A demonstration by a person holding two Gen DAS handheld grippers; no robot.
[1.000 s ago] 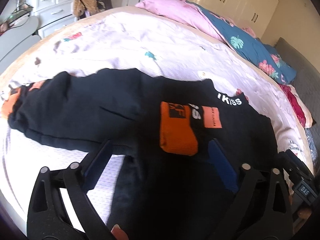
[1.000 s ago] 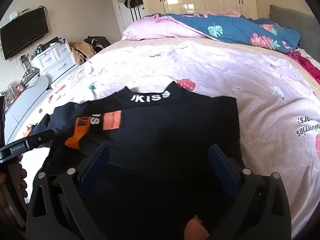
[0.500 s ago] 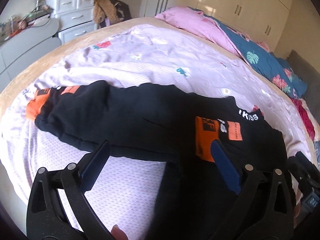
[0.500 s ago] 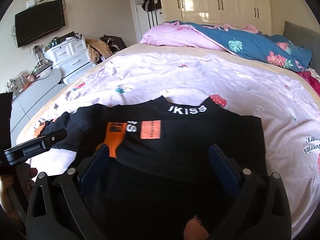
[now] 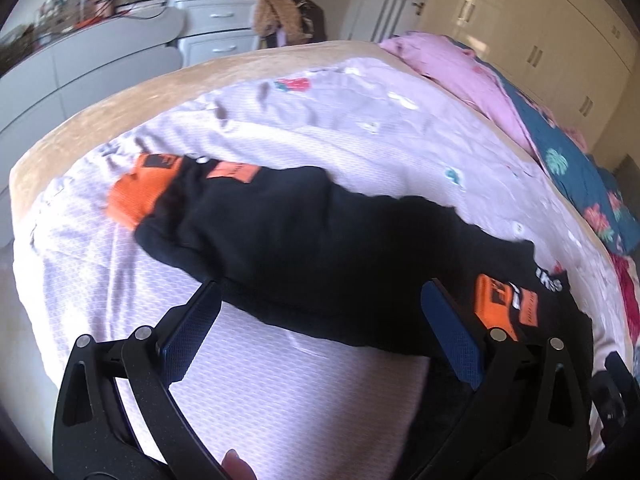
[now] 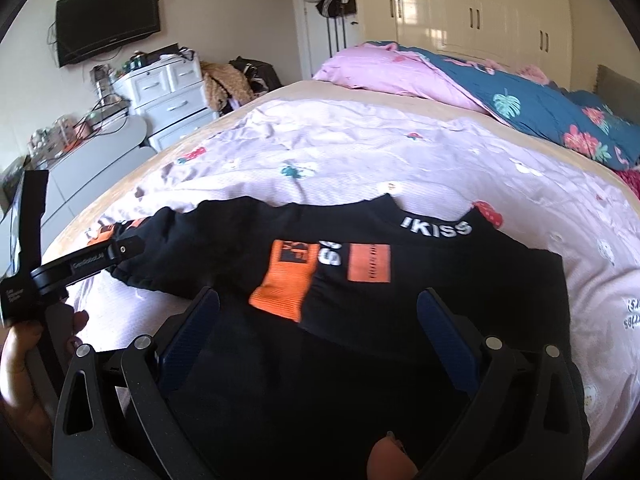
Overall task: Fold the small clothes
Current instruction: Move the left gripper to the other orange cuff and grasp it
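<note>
On the bed [image 6: 400,152], a black top [image 5: 320,248] lies flat, one sleeve already folded across its chest. Its unfolded sleeve runs left, long axis crosswise ahead of the left gripper [image 5: 320,320], the nearer tool. Left gripper and right gripper [image 6: 318,322] both stand wide open, empty.

A small black sweatshirt [image 6: 420,300] lay flat on the bed, white "IKISS" lettering at its collar. One orange-cuffed sleeve [image 6: 288,280] was folded across the chest; the other sleeve [image 5: 248,224] stretched out sideways.
</note>
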